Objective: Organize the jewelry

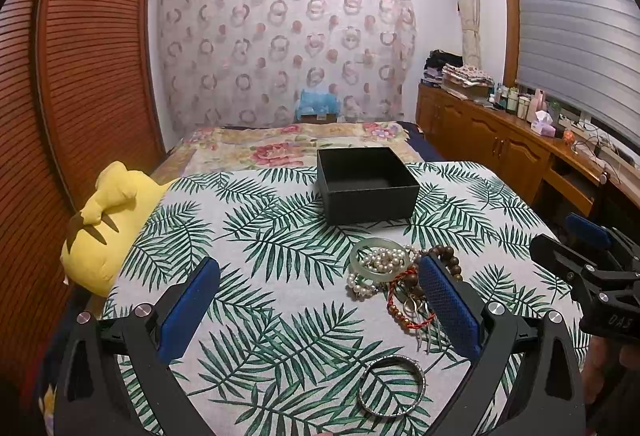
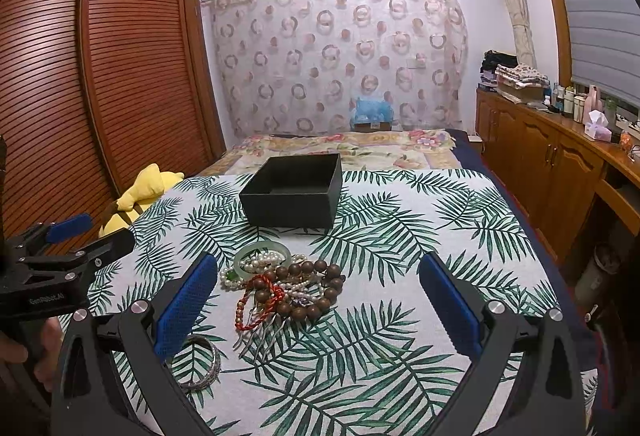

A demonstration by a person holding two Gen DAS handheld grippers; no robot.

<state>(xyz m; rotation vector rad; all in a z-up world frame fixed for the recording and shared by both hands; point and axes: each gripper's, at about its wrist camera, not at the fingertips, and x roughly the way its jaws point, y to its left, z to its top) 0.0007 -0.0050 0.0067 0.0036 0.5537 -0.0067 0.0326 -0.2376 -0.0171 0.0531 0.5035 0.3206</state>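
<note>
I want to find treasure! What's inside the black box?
The black box looks empty: only its dark floor and inner walls show. The near wall hides the front strip of floor. The jewelry pile lies outside it on the leaf-print cloth.

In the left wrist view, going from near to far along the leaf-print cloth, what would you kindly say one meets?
Silver bangle → red cord bracelet → pale green bangle → black box.

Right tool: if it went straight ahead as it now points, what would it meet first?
Probably the jewelry pile, with the wooden bead bracelet nearest the line; the black box lies beyond. Depth is uncertain.
</note>
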